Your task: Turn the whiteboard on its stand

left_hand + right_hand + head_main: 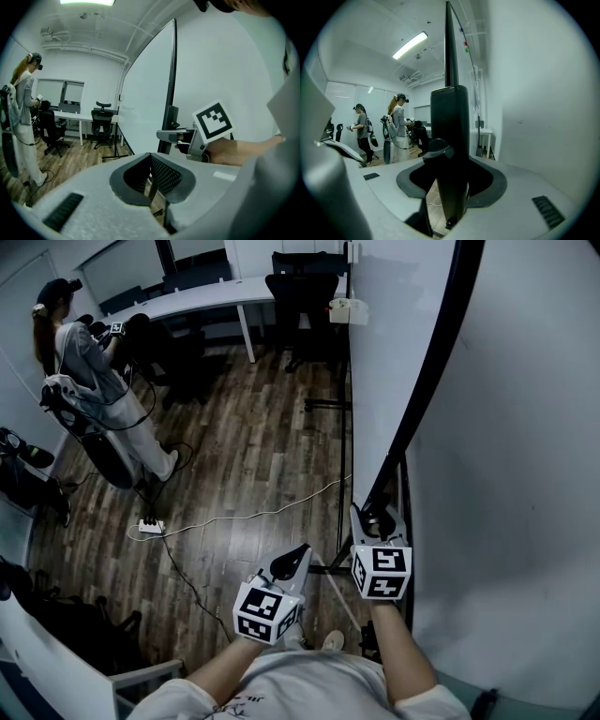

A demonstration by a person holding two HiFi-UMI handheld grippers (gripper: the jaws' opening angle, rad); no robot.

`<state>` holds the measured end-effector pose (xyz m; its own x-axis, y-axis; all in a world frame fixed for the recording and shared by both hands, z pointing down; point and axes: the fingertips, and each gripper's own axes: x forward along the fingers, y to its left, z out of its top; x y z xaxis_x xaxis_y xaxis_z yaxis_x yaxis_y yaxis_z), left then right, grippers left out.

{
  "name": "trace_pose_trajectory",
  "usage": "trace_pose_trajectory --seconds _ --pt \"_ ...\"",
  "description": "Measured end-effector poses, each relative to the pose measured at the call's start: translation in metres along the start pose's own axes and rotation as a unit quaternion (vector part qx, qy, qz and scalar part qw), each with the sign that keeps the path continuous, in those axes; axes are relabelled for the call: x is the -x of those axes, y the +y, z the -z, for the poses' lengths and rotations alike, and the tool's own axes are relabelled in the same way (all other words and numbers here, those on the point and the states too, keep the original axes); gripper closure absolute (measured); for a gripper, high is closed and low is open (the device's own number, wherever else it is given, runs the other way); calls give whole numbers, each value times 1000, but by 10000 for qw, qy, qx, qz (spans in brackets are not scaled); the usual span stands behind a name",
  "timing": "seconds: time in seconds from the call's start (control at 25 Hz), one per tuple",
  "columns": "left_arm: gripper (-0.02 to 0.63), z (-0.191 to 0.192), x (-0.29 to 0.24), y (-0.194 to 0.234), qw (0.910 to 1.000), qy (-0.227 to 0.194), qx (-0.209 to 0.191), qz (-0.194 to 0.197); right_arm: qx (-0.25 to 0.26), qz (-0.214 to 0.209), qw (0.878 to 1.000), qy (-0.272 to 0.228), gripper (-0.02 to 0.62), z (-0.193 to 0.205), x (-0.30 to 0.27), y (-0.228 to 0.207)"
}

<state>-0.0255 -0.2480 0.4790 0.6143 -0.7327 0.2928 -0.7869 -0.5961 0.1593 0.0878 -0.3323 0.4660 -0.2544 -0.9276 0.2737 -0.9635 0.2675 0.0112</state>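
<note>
The whiteboard (506, 474) stands edge-on at my right, its white face filling that side of the head view. Its black side frame (422, 390) runs down to a stand post. My right gripper (380, 518) is shut on that post (450, 117), which fills the gap between the jaws. A black knob (438, 150) sits on the post by the left jaw. The left gripper view shows the right gripper (171, 136) against the frame. My left gripper (292, 561) hangs in free air left of the stand, shut with nothing held (151, 180).
Another white panel (384, 352) stands behind the frame, with black stand legs (328, 405) on the wood floor. A power strip (150, 525) and a white cable (262, 514) lie on the floor. A person (89, 371) stands far left; desk (206, 301) and chairs (305, 287) stand beyond.
</note>
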Motion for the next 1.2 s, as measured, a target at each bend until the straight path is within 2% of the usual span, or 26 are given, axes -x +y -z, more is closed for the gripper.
trace_pose_trajectory --seconds 1.2 --pt "595 17 56 -55 10000 -18 20 32 136 -450 9989 48 416 27 119 75"
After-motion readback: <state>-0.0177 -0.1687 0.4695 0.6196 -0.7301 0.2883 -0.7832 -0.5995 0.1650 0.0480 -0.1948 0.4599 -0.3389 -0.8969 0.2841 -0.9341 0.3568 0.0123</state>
